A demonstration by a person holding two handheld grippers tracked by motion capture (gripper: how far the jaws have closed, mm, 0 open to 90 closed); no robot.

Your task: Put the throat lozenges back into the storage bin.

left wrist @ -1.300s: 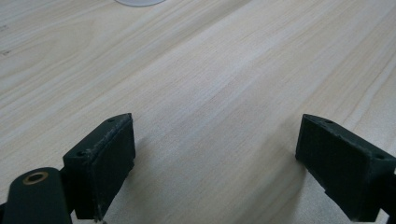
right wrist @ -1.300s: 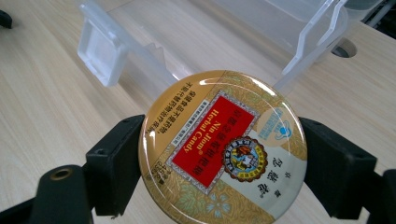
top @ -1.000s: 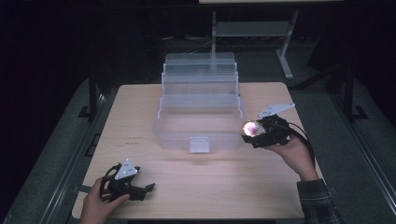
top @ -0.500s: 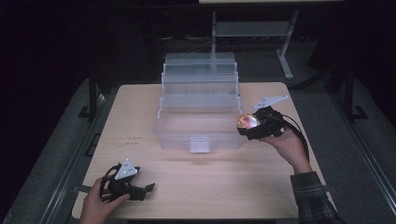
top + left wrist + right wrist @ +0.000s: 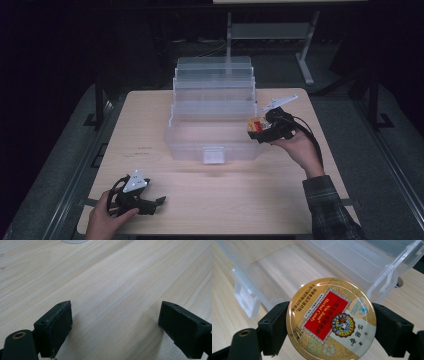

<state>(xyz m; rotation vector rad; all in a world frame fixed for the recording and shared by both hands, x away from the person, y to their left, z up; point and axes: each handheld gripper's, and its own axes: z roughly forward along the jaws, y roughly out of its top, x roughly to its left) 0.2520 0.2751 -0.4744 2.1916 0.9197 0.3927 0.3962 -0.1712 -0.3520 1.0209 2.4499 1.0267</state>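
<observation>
Got the candy tin (image 5: pixel 331 319) clamped in my right claw (image 5: pixel 256 129) at the box's (image 5: pixel 212 142) right edge, drop-in's left; left claw (image 5: pixel 150 204) wide, idle on desk (image 5: pixel 240 200).

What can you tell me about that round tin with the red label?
The candy tin is a flat round tin with a glossy gold lid, a red label reading "Herbal Candy", Chinese writing, a flower pattern and a round emblem. Its lid is on. The right gripper clamps it by its rim, one black jaw on each side, lid facing the camera. It hangs in the air at the right front corner of the clear plastic box, touching nothing else.
</observation>
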